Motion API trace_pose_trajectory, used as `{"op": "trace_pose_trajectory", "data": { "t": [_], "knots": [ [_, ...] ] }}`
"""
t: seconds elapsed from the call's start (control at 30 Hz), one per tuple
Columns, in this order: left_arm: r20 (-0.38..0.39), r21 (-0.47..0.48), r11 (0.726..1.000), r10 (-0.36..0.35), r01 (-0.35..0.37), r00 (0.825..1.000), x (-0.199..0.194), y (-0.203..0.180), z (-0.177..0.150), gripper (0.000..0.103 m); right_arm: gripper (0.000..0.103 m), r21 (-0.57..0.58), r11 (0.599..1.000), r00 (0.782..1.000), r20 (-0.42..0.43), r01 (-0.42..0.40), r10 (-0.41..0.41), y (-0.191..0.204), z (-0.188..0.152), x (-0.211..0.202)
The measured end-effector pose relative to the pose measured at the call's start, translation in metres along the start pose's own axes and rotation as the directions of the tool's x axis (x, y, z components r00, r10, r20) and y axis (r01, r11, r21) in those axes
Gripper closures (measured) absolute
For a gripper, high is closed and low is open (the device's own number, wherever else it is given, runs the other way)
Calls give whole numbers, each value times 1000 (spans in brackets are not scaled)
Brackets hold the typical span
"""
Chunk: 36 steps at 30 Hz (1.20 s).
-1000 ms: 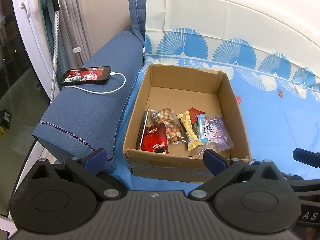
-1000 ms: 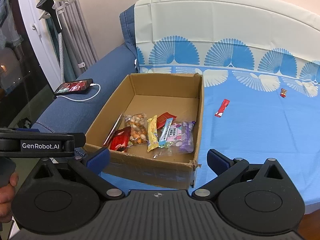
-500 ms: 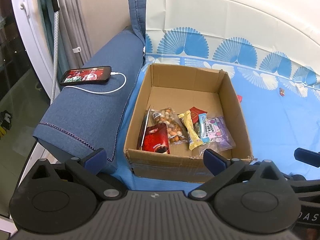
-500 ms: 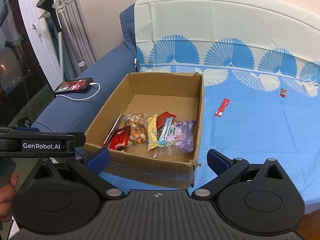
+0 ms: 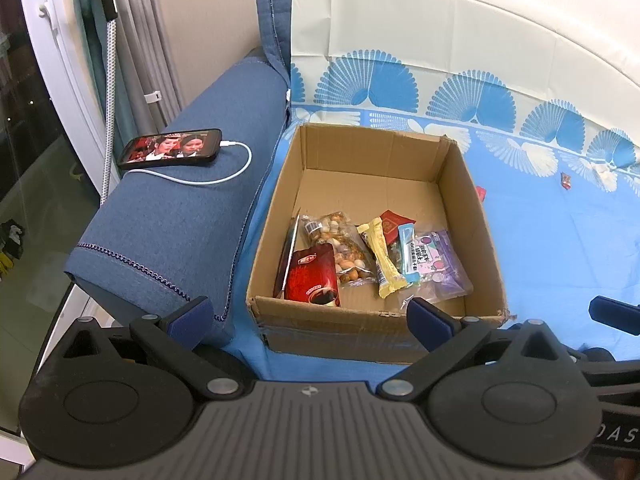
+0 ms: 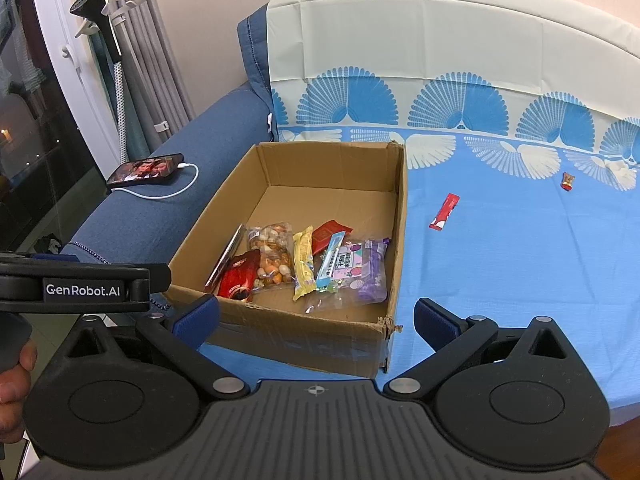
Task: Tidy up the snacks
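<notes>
An open cardboard box (image 5: 456, 184) (image 6: 396, 184) sits on the blue sheet. Inside lie several snacks: a red pouch (image 5: 314, 278) (image 6: 236, 278), a clear nut bag (image 5: 340, 240) (image 6: 274, 256), a yellow bar (image 5: 384, 260) (image 6: 303, 262) and a purple packet (image 5: 438, 262) (image 6: 362, 272). On the sheet to the box's right lie a red stick packet (image 6: 445, 211) and a small wrapped candy (image 6: 567, 181) (image 5: 566, 180). My left gripper (image 5: 308, 316) hovers open at the box's near edge. My right gripper (image 6: 316, 316) is open too, empty, near the box's front right corner.
A phone (image 5: 172, 149) (image 6: 146, 170) on a white charging cable rests on the blue sofa arm (image 5: 180, 220) left of the box. A garment steamer stand (image 6: 114, 40) and curtains stand by the window at far left. A hand (image 6: 14, 388) grips the left tool.
Both grippers have stayed open and nearly still; the views have shifted only slightly.
</notes>
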<state>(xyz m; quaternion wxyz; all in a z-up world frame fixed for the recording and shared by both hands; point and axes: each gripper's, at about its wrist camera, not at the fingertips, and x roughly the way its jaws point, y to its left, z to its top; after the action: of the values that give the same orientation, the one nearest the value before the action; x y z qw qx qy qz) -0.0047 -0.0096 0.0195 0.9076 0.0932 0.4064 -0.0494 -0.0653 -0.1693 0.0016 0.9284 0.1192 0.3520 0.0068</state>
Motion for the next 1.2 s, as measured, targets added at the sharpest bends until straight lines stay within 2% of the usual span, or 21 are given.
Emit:
{"op": "trace_pose_trajectory", "data": {
  "t": [0.53,0.93,1.2],
  "knots": [
    [-1,19,1000,20,-20,1000,2,-13,11,0,0,35,999,1000,22,-11,10,-15,1,0],
    [-3,75,997,11,-11,1000,7,-47,27,0,0,118,993,999,26,18,-21,-57,4,2],
    [-21,106,994,-28,30,999,14,-76,39,0,0,162,985,998,29,58,-63,-88,7,1]
  ]
}}
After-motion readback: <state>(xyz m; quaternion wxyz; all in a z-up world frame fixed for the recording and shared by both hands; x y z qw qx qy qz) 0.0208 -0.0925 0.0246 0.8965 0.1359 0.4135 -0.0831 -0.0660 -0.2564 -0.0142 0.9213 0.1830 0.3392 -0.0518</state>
